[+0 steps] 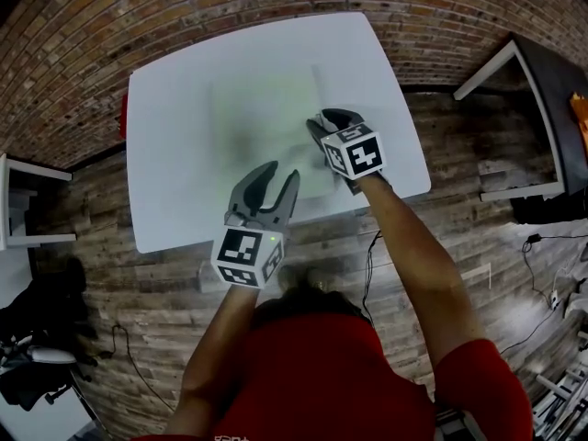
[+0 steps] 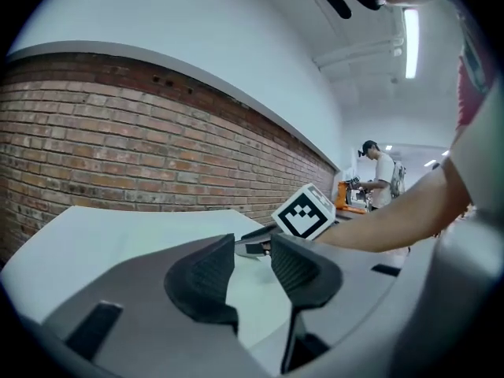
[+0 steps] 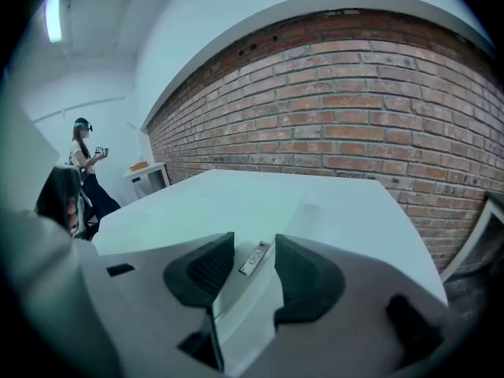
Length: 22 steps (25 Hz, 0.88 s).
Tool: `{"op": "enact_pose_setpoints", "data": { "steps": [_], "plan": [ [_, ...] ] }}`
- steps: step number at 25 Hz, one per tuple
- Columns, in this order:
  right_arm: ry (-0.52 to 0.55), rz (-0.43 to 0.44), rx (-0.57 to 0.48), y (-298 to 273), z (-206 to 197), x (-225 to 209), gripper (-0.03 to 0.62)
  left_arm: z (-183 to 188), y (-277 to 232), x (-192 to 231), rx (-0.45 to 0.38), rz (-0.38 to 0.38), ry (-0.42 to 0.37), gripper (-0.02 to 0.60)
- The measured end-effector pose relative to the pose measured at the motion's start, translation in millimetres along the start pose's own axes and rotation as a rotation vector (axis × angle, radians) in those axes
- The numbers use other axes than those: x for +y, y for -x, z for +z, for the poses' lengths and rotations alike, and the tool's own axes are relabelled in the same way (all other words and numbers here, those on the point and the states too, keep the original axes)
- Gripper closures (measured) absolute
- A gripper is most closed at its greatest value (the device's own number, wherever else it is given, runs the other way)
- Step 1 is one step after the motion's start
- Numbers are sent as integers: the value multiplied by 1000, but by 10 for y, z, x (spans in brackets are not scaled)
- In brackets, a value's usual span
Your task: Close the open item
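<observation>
My right gripper (image 1: 329, 118) is at the right edge of the pouch (image 1: 262, 127), which lies flat on the desk (image 1: 170, 173). Its jaws are apart, with the slider (image 3: 254, 258) between them and not pressed. My left gripper (image 1: 280, 175) is over the pouch's near edge, jaws apart and empty.

Lab-type workroom: bare brick wall (image 1: 184, 16), white worktop (image 1: 175, 145), plank floor (image 1: 92, 274) with a loose cable (image 1: 368, 274), ceiling strip light (image 2: 410, 42), second person (image 2: 383, 172) standing at a far bench.
</observation>
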State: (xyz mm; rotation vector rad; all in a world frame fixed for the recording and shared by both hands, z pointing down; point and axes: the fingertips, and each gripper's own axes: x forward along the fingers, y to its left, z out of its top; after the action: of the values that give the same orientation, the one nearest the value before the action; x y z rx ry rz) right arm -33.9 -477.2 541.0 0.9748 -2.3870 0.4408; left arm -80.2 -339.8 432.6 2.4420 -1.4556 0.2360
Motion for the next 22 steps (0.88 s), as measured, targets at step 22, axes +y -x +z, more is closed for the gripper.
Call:
{"op": "enact_pose_setpoints", "data": {
  "steps": [22],
  "plan": [
    [144,23,-335,1098,836,491,517,582,535,510,-142,73,-69,526]
  ]
}}
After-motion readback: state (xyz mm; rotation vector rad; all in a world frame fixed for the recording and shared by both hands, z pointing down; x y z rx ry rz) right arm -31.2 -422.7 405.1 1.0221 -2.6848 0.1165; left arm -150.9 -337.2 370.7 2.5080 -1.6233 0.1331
